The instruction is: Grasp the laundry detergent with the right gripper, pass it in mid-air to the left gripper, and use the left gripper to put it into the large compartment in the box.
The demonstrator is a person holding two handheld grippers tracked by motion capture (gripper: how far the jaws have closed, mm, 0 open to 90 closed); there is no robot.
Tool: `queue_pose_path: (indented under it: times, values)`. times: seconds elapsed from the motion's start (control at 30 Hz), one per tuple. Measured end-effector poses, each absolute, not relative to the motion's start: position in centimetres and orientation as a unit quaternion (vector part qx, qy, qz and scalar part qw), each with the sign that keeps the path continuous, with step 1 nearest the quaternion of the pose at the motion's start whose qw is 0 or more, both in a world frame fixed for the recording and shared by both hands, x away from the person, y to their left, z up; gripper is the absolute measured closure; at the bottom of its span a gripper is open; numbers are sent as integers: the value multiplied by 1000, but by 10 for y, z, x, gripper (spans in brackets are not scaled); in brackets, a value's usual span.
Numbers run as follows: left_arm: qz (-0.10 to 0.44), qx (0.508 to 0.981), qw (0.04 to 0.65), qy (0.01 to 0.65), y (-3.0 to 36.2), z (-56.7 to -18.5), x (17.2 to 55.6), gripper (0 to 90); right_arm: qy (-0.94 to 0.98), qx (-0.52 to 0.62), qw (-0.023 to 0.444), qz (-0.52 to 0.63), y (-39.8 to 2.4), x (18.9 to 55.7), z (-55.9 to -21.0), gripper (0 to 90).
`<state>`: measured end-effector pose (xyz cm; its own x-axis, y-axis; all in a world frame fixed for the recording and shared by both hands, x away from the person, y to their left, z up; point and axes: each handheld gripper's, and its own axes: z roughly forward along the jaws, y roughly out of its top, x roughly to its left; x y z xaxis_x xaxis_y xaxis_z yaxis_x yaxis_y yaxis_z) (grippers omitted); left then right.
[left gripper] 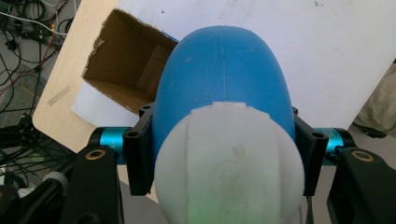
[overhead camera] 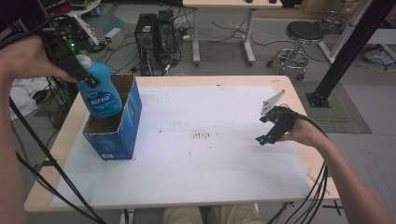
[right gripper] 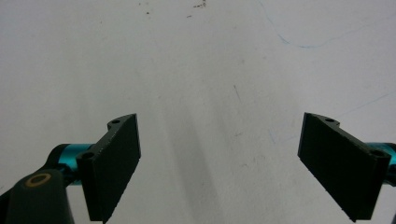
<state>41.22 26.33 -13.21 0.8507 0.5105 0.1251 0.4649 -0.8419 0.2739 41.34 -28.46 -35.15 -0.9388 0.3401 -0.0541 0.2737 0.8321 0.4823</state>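
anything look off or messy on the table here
Two small things. The white sheet has a patch of dark specks and smudges near its middle, like dirt or stains. The open box has a ragged, torn top edge. The blue bottle held over it in the left gripper looks intact; nothing is spilled.

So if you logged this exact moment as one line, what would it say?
left gripper: shut on blue bottle, over open cardboard box | right gripper: open, nothing between jaws, above white table sheet
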Motion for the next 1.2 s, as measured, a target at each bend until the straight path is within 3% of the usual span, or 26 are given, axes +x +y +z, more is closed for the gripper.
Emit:
queue_pose_path:
  times: [1.2]
  values:
    - [62, 973, 56, 213, 258, -272, 427, 382, 961, 150, 58, 225, -269, 406, -369, 123]
